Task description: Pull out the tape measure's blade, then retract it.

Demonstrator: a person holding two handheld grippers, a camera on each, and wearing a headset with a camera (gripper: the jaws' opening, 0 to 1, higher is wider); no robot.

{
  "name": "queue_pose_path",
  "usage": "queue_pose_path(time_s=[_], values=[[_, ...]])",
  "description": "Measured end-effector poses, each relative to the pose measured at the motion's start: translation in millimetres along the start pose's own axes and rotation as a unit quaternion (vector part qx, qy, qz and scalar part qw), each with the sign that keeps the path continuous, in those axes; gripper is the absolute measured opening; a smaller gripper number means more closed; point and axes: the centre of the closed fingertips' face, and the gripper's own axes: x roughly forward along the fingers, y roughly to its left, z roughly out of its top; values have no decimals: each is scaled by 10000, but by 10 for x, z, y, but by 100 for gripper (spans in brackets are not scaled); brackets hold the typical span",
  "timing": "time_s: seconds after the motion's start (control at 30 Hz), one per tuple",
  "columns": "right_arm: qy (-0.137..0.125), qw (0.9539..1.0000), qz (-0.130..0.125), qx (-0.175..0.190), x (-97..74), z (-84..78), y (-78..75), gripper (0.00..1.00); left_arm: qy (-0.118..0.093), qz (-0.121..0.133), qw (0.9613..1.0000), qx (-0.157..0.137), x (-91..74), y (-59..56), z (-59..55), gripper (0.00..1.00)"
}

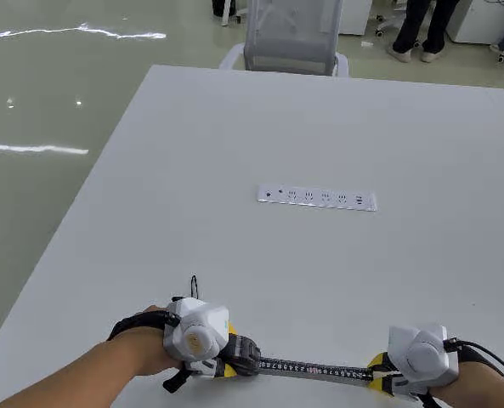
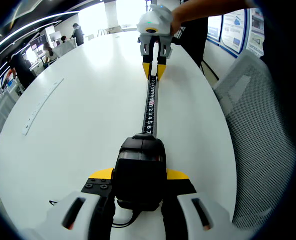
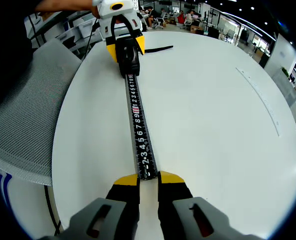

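Right, the blade's tip is buried between the jaws of the right gripper, so its hook can't be made out, and in the head view that gripper's lower edge is cut off by the frame. The back of the tape measure is swallowed by the left gripper, which is clamped hard on the black case from both sides. From the case's mouth the blade runs flat along the white table, numbers up, straight into the right gripper, pinched tight on its far end. The two tools face each other nose to nose, well apart, joined by the drawn-out blade. A black strap lies just beside the case. The left hand wraps its handle from behind, forearm angled in from outside; the right hand mirrors it, partly out of frame.
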Motion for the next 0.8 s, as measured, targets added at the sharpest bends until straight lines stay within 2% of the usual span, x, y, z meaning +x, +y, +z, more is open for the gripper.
queue_pose_path(time_s=[0.8], values=[[13, 10000, -50, 59, -54, -85, -23, 11, 24, 13, 10000, -4, -5, 5, 5, 31]])
